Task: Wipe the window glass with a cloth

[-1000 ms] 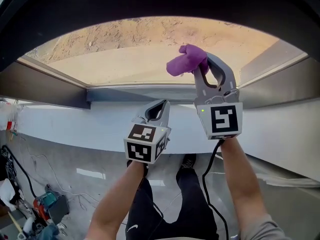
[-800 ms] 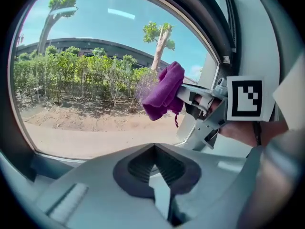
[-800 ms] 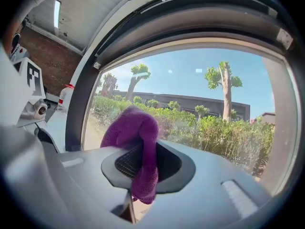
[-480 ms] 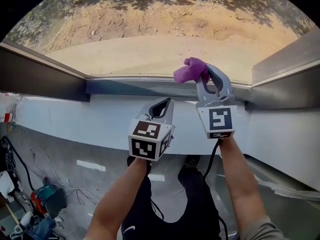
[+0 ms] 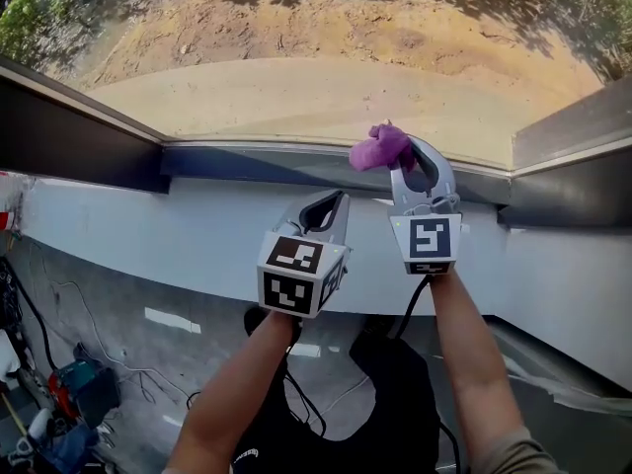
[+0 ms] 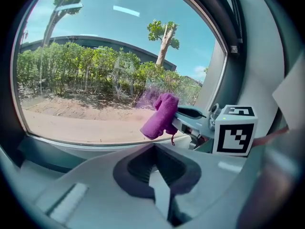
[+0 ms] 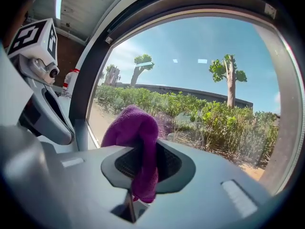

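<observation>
A purple cloth (image 5: 380,149) is bunched at the tip of my right gripper (image 5: 400,156), which is shut on it. The cloth (image 7: 133,142) hangs down between the jaws in the right gripper view, close to the lower part of the window glass (image 5: 296,77). From the left gripper view the cloth (image 6: 161,116) sticks out to the left of the right gripper (image 6: 183,116), near the pane (image 6: 105,66). My left gripper (image 5: 331,203) is shut with nothing in it, lower and to the left, over the white sill (image 5: 148,235).
A dark window frame (image 5: 79,136) runs along the glass bottom and rises at the right (image 5: 568,156). Cables and tools (image 5: 59,403) lie on the floor at the lower left. The person's legs (image 5: 375,393) stand below the sill.
The head view has tilted up, so more glass and outdoor ground show. The right gripper with the cloth sits lower against the pane, near the bottom frame. The left gripper has barely shifted.
</observation>
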The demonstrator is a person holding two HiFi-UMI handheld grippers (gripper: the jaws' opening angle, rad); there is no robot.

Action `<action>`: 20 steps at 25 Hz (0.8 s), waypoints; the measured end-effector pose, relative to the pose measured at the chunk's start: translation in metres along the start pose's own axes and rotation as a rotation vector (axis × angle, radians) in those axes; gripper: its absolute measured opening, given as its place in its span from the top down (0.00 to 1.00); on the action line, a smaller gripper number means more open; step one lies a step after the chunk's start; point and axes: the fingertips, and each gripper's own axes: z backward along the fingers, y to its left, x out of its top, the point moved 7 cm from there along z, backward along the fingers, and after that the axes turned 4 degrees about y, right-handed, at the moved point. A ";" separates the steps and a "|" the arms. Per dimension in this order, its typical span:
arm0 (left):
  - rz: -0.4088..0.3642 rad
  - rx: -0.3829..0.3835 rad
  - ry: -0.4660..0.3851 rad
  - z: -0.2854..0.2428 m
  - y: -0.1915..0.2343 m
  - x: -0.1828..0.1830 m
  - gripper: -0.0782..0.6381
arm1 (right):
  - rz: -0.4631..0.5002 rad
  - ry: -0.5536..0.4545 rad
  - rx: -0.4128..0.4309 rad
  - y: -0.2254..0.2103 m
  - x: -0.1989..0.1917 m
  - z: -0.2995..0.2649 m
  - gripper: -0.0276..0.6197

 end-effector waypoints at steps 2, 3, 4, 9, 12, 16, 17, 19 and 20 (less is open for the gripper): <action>0.002 -0.002 0.001 -0.003 0.003 -0.004 0.89 | 0.012 0.003 0.001 0.004 -0.007 -0.003 0.83; 0.002 -0.003 -0.001 -0.004 0.005 -0.004 0.89 | 0.013 0.009 0.002 0.005 -0.011 -0.004 0.83; 0.002 -0.003 -0.004 -0.006 0.007 -0.005 0.89 | 0.013 0.017 0.004 0.007 -0.015 -0.006 0.83; -0.002 -0.003 -0.014 -0.012 0.015 -0.010 0.89 | 0.018 0.067 0.012 0.016 -0.040 -0.014 0.83; -0.008 -0.003 -0.015 -0.015 0.016 -0.014 0.89 | -0.008 0.117 0.024 0.021 -0.064 -0.021 0.83; -0.012 -0.004 -0.017 -0.011 0.017 -0.011 0.89 | -0.013 0.268 0.062 0.027 -0.087 -0.032 0.83; -0.012 -0.005 -0.018 -0.009 0.017 -0.009 0.89 | -0.016 0.296 0.070 0.028 -0.088 -0.034 0.83; -0.012 -0.006 -0.017 -0.004 0.016 -0.004 0.89 | -0.024 0.315 0.081 0.026 -0.085 -0.033 0.83; -0.013 -0.005 -0.016 -0.001 0.015 -0.002 0.89 | -0.026 0.313 0.085 0.025 -0.080 -0.032 0.83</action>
